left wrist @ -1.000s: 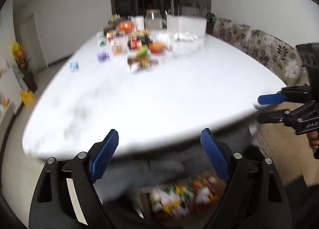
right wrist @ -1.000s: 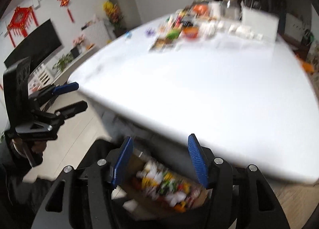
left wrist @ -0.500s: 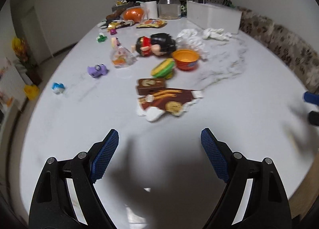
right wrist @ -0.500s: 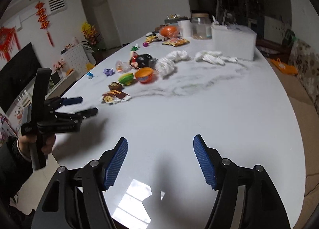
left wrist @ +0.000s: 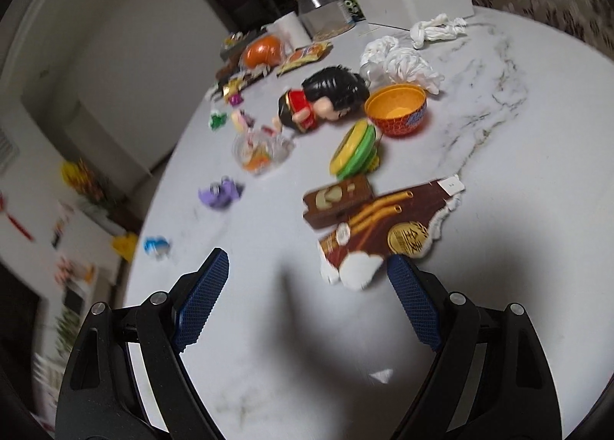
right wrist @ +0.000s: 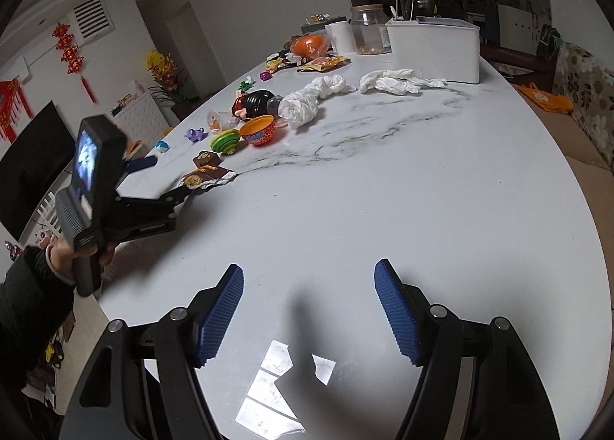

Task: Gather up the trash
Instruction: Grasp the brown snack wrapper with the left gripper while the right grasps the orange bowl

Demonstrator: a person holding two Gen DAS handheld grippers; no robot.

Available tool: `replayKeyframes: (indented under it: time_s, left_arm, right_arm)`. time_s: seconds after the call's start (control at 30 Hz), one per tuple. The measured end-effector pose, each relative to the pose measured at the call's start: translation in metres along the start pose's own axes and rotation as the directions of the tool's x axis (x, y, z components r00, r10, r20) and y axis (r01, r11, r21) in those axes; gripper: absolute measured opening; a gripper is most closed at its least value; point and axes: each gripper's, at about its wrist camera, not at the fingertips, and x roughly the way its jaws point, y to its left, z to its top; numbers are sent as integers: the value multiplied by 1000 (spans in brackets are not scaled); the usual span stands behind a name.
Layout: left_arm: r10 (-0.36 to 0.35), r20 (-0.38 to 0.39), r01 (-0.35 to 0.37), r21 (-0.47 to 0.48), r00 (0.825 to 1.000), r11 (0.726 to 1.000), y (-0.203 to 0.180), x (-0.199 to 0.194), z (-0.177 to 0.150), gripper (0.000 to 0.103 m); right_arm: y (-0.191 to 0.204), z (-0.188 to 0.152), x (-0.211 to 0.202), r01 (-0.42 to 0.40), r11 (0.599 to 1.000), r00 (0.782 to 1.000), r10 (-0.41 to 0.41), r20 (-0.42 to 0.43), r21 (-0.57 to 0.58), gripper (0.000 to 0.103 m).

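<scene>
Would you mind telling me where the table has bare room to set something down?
The table is bare from the near edge up to the white box and tissues. It is crowded along its left side, from the brown wrapper back to the glass jar.

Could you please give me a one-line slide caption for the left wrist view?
Left gripper, jaws open and empty, nears a torn brown snack wrapper on the white marble table.
</scene>
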Motion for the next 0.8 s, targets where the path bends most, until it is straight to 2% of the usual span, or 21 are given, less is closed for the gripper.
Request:
replayKeyframes:
  time_s: [0.03,0.1,0.17,0.2,0.23,0.33,0.43,0.47,0.57,0.7,0.8]
  left_arm:
    - [9,1,-9,23,1000,1000,-3,4,2,63]
    - [22,-16,-21,54,1000,998,-7,11,6,24]
    - [19,-33,-17,57,999,998,-7,16,8,13]
    - [5,-26,-4,29,1000,1000,-2,14,9,7]
    - [-15,-18,15,-7,1000,1000,4,8,8,5]
    - [-99,22,101,-134,995,986,25,-16,0,4]
    - [-157,44,163,-251,987,954,44,-36,-16,4]
    - [-187,43,191,-309,981,932,52,-42,-26,4]
    - [-212,55,216,-390,976,895,61,-57,-47,4]
    - [-224,79,235,-464,971,854,67,-83,-75,4]
    - [-251,91,262,-496,964,828,70,-92,-87,4]
  right_arm:
    - [0,0,0,-2,1000,1000,2,0,1,70]
    - [0,0,1,-3,1000,1000,3,-1,1,69]
    - [1,0,2,-5,1000,1000,5,-11,2,58]
    - [1,0,3,-10,1000,1000,10,-16,2,54]
    - [3,0,3,-14,1000,1000,13,-23,-1,49]
    - [13,5,3,-25,999,999,24,-29,-25,48]
    - [26,19,13,-46,998,999,45,-30,-43,48]
    - [32,27,21,-50,997,998,48,-32,-53,48]
    - [50,51,49,-6,995,1000,4,-19,-101,49]
    - [67,87,101,38,992,998,-44,-49,-122,49]
    - [70,117,144,109,986,990,-118,-71,-124,49]
